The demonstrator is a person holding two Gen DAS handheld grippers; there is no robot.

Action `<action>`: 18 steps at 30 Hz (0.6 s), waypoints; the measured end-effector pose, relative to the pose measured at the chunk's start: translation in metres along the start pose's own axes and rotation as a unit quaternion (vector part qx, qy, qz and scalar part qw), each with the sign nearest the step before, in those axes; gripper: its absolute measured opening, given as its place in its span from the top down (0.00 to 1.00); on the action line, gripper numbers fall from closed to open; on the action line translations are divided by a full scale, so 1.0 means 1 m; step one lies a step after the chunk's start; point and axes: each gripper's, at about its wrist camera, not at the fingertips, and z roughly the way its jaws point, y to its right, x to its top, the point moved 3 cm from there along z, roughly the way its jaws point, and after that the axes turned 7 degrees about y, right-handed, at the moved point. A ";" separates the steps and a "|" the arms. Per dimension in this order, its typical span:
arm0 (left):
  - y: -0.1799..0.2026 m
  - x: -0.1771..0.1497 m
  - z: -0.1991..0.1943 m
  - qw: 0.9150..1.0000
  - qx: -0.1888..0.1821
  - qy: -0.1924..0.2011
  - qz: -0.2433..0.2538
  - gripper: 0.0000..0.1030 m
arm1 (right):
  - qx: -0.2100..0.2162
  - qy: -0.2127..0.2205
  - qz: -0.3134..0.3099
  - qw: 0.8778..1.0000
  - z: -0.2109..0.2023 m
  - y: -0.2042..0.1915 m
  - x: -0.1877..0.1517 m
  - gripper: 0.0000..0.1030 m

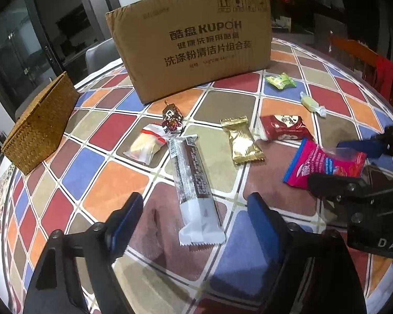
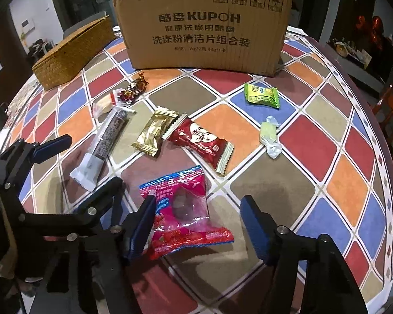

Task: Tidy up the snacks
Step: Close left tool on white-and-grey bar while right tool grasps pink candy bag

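Pink packet (image 2: 186, 209) half behind claw (image 2: 196, 225)

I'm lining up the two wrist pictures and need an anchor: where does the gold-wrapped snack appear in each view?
Left wrist view: the gold-wrapped snack lies right of centre, between the long brown-and-white bar and the red packet.
Right wrist view: the same snack lies left of centre, again between that bar and the red packet.
Shared landmark: the cardboard box behind the snacks, at the top of both pictures.
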 end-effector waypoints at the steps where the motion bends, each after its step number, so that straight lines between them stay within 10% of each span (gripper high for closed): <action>1: -0.001 0.001 0.001 1.000 -0.001 -0.001 -0.004 0.26 | 0.001 -0.003 0.001 1.000 0.002 0.001 0.000 0.46; 18: 0.001 0.006 0.005 0.999 -0.022 0.002 -0.030 0.79 | 0.001 0.014 0.008 1.000 -0.002 0.004 0.001 0.50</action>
